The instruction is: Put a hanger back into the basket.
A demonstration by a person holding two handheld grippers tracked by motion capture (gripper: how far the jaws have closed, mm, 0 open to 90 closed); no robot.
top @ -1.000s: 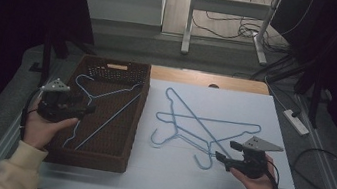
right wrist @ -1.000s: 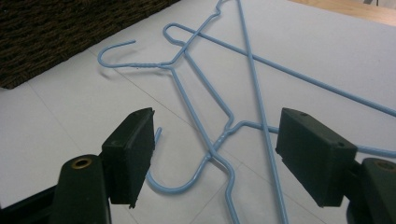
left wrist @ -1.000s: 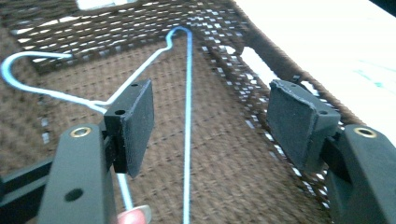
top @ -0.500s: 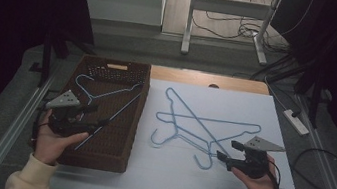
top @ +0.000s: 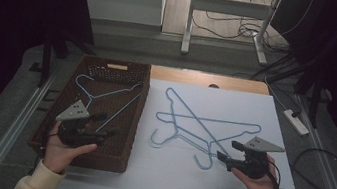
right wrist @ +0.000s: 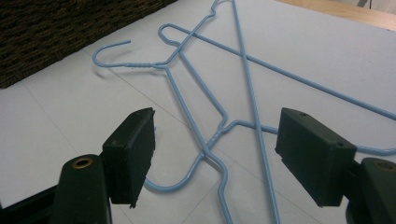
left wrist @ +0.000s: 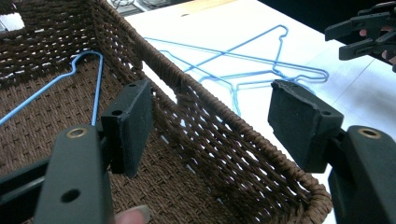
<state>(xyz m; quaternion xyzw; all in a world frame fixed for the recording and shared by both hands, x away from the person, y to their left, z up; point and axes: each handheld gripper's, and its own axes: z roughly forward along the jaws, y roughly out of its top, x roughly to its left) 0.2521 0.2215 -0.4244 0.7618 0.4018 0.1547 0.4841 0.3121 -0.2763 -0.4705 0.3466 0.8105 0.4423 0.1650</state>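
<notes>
Both the left gripper [top: 100,132] and right gripper [top: 225,159] are held open, and the light, thin, slippery hangers [top: 201,130] at 11 o'clock are best gripped at the twisted neck.

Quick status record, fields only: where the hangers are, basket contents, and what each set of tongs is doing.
basket: brown wicker basket, left side of the table
in basket: one blue wire hanger
on white sheet: two blue wire hangers, crossed over each other
left tongs: open, holding nothing, above the basket
right tongs: open, holding nothing, near the hangers' hooks
</notes>
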